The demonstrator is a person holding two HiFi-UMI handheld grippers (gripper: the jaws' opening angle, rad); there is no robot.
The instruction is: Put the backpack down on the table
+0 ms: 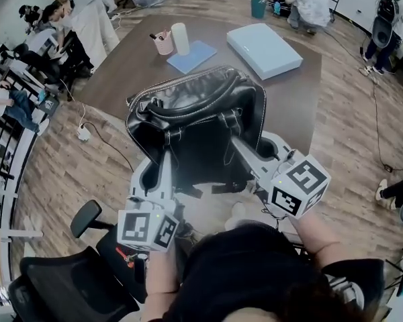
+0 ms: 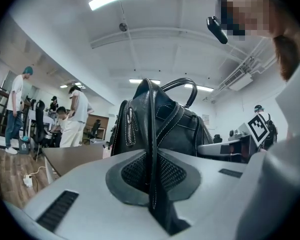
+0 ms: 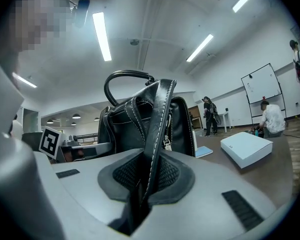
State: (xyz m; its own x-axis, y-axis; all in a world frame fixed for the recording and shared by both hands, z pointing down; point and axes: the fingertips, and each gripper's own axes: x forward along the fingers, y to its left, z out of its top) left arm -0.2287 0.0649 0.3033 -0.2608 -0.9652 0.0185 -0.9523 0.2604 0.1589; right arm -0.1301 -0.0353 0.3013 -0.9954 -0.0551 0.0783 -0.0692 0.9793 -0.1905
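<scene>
My left gripper [image 1: 166, 156] is clamped on one black strap [image 2: 152, 184] of the backpack [image 1: 195, 113], my right gripper [image 1: 240, 145] on another strap [image 3: 157, 134]. The bag stands upright just beyond both fingertips, over the table's [image 1: 114, 79] near edge.

- Contact between the underside of the black leather backpack [image 1: 195, 123] and the brown table [image 1: 121, 79] cannot be told.
- The contents of the pink cup [image 1: 164, 43] are too small to be identified.
- The black mesh chair [image 1: 67, 284] is cut off by the bottom edge.
</scene>
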